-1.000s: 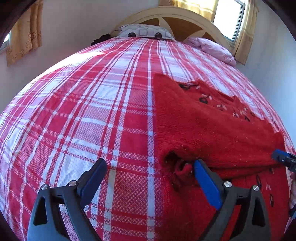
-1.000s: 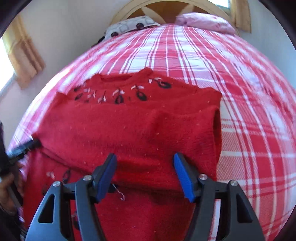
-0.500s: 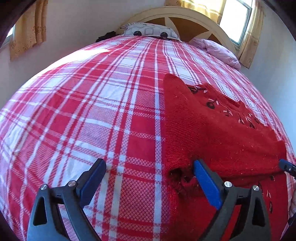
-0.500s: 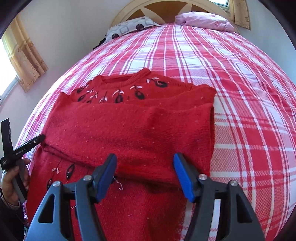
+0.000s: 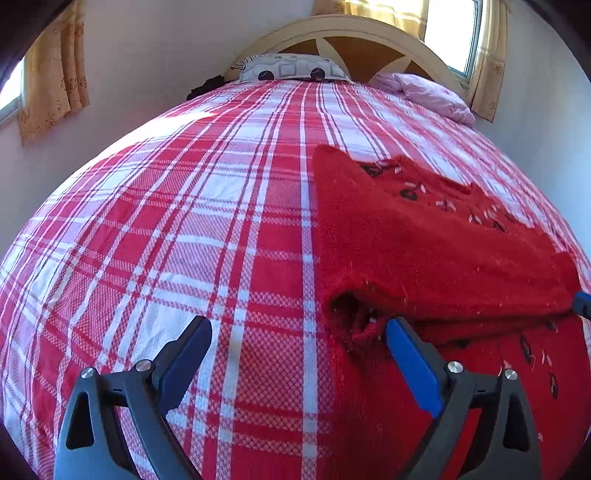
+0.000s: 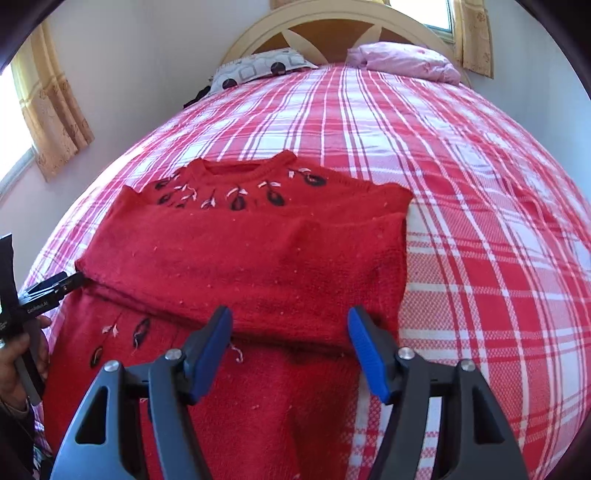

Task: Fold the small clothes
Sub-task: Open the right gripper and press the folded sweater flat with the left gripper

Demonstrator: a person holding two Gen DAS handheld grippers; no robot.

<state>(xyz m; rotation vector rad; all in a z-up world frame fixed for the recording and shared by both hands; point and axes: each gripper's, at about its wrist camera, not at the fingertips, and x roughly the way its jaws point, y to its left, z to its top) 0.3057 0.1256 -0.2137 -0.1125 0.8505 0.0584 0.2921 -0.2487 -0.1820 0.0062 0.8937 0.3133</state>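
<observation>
Bed (image 5: pixel 184 221) in red-white plaid cover, arched cream headboard (image 5: pixel 347 33), two pillows (image 6: pixel 402 59), pale walls (image 5: pixel 155 55), sunlit windows (image 5: pixel 448 33), yellow curtains (image 5: pixel 55 74)

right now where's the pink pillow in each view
Left wrist: pink pillow upper right, at the headboard's right end.
Right wrist: pink pillow top, right of centre.
Shared landmark: patterned grey pillow, to its left in both.

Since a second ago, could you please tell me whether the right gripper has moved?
Yes. The right gripper has drawn back toward the foot of the bed: the sweater's folded edge and the headboard now sit farther from its fingers.
</observation>
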